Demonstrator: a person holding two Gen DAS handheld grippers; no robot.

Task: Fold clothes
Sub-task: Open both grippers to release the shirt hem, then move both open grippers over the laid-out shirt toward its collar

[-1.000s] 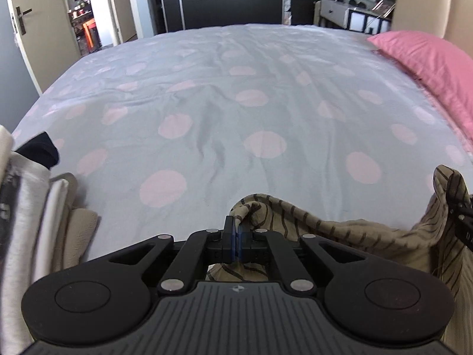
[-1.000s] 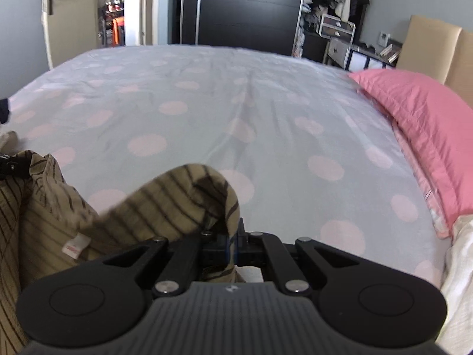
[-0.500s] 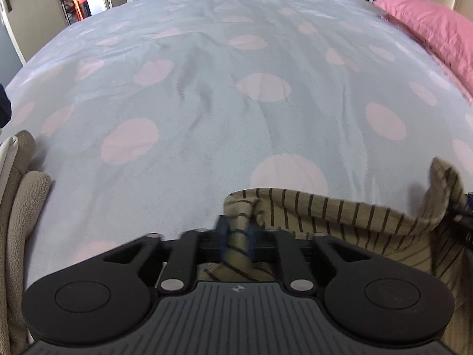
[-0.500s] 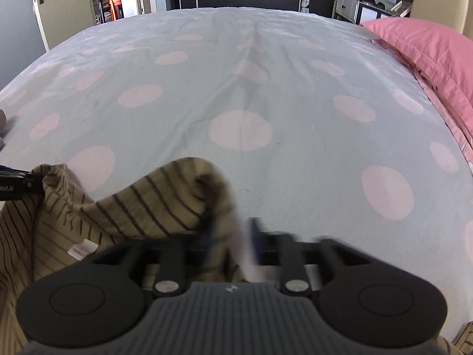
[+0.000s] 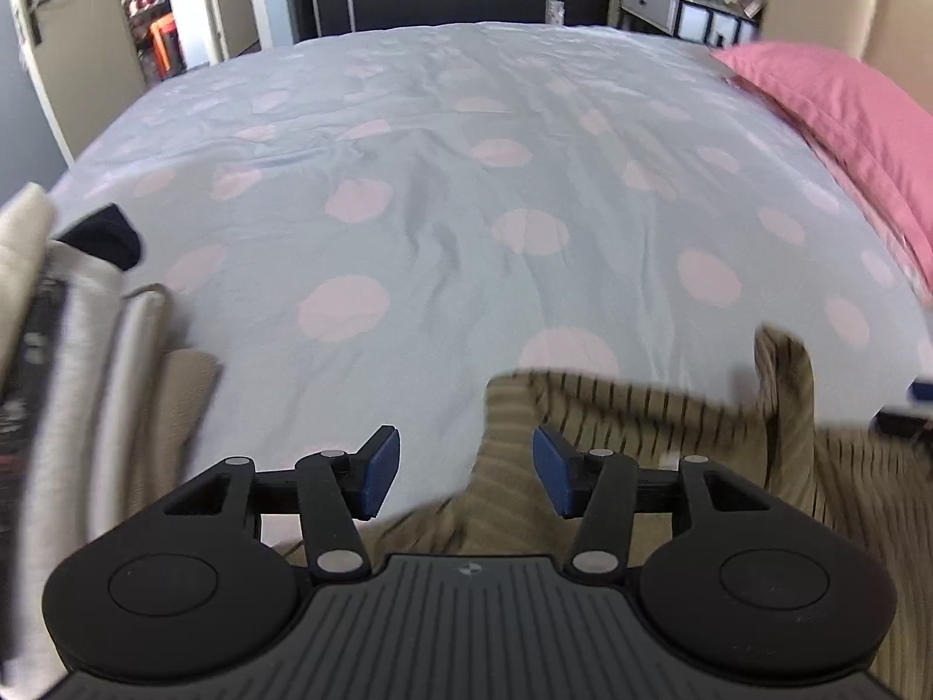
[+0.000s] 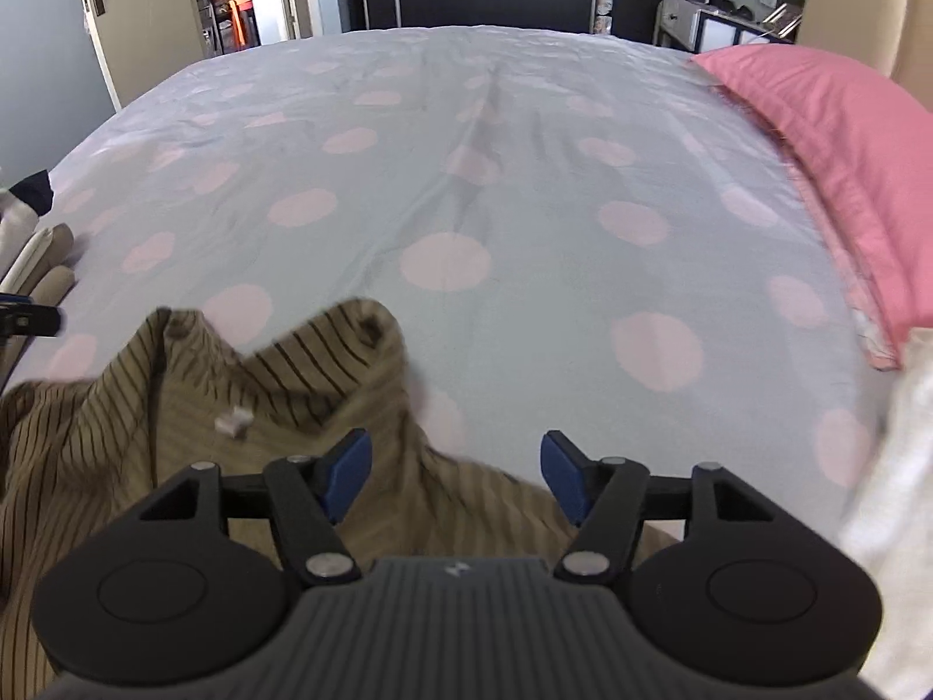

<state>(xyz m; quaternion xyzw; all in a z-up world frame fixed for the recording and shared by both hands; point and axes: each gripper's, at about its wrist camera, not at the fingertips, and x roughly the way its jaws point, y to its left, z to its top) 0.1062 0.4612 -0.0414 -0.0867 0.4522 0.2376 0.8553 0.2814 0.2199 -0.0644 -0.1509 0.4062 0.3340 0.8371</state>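
A tan garment with thin dark stripes (image 5: 641,426) lies crumpled on the near edge of the bed; it also shows in the right wrist view (image 6: 192,408). My left gripper (image 5: 466,472) is open and empty, its jaws wide apart over the garment's left end. My right gripper (image 6: 455,475) is open and empty over the garment's right end. The cloth passes under both grippers and touches neither pad that I can see. A small white label (image 6: 233,423) shows on the garment.
The bed has a pale blue cover with pink dots (image 5: 466,204). A pink pillow (image 5: 845,116) lies at the right. A stack of folded clothes (image 5: 76,361) sits at the left, white cloth (image 6: 886,496) at the right. Doors and dark wardrobes stand behind the bed.
Both grippers were shut on the striped garment's edge and have opened. The garment has dropped onto the bed, and both grippers have pulled back and tilted up.
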